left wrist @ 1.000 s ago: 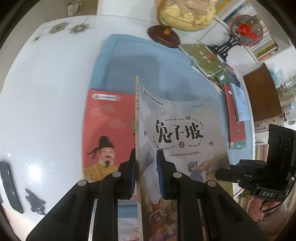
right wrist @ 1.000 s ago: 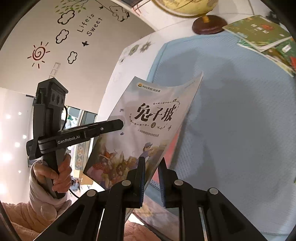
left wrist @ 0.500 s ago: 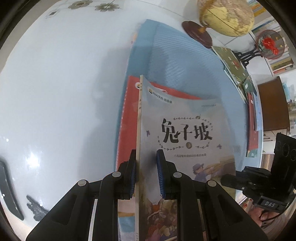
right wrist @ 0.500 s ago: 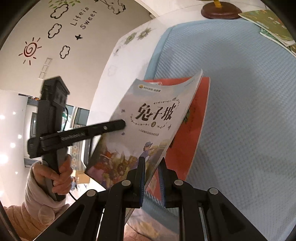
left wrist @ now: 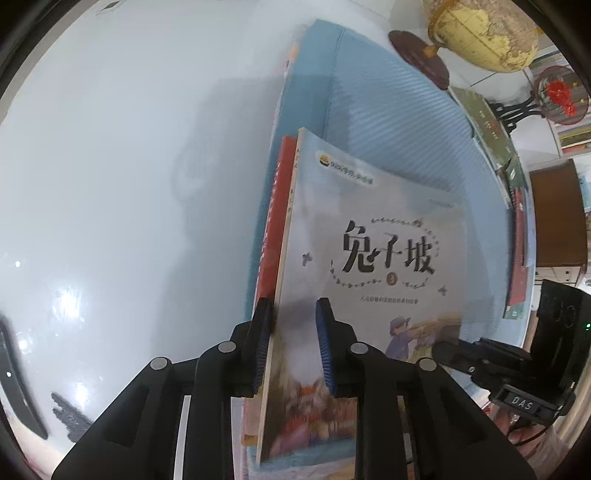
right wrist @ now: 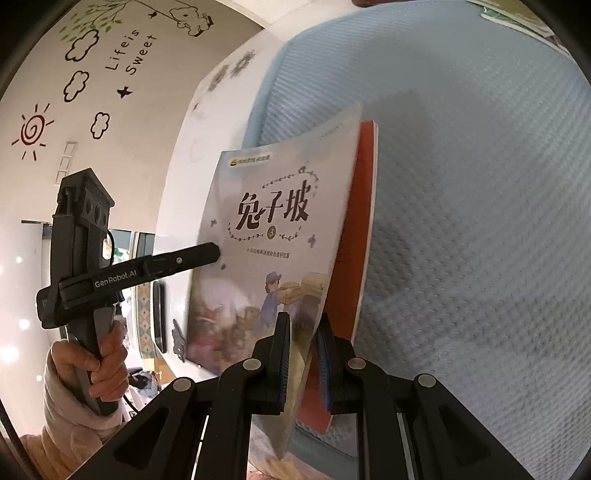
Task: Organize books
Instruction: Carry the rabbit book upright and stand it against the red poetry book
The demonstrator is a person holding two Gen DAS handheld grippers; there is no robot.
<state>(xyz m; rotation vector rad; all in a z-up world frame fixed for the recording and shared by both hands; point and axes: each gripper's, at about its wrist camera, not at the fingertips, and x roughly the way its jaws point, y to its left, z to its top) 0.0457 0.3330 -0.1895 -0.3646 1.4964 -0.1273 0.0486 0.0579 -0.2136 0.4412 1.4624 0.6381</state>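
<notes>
Left wrist view: the left claw (left wrist: 291, 343) is closed narrow on the spine edge of the grey book (left wrist: 369, 266), one pad on the back, the other on the front cover. The book stands on edge between the pads and runs forward from the claw, its cover to the right. A red book (left wrist: 275, 229) lies just beyond and left of the claw, under the grey one, on the blue mat (left wrist: 388, 122). Far ahead to the right stand a globe (left wrist: 487, 33) and a row of green books (left wrist: 491, 129). The right claw (left wrist: 447, 349) reaches in from the right onto the cover's far edge.

Right wrist view: the right claw (right wrist: 303, 354) grips the lower edge of the same book (right wrist: 273, 236), which bends up and forward from the pads. The red book (right wrist: 354, 258) shows just right of it on the mat (right wrist: 480, 221). At left, a hand (right wrist: 92, 365) holds the left claw (right wrist: 216, 253), its tip at the cover's left edge.
</notes>
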